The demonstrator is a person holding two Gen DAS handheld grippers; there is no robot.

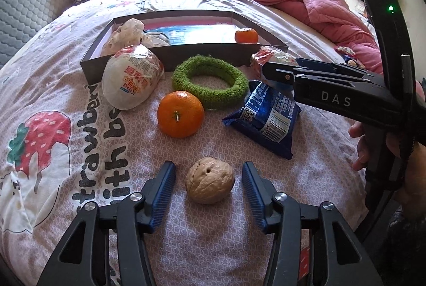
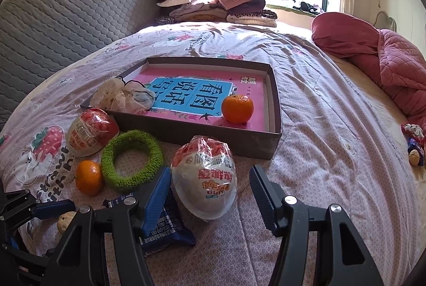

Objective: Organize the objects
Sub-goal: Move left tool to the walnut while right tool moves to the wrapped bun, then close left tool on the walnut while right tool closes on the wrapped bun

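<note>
Across the patterned bedspread (image 1: pixel 66 152), largest first: shallow dark box (image 2: pixel 274 110) lying flat, pink printed sheet on its floor, holding a crumpled pale bag (image 2: pixel 122 96) at one end and a mandarin (image 2: pixel 237 108) near the opposite wall. Just outside the box's near wall, two wrapped buns: one (image 1: pixel 130 76) leaning against that wall, the other (image 2: pixel 205 179) partly hidden in the left view behind the right gripper (image 2: pixel 210 192). Between them a green fuzzy ring (image 1: pixel 210 80), a second mandarin (image 1: pixel 180 114) just beside it, and a blue snack packet (image 1: pixel 266 115), its lettering too small to read. Smallest, a walnut (image 1: pixel 209 180), lying between the left gripper (image 1: pixel 209 187) fingers with a gap on each side; spread, not pinching. Right gripper likewise spread, straddling the nearer bun without pressing it. At the frame's right edge, a hand (image 1: pixel 372 150) cut off behind the black handle.
</note>
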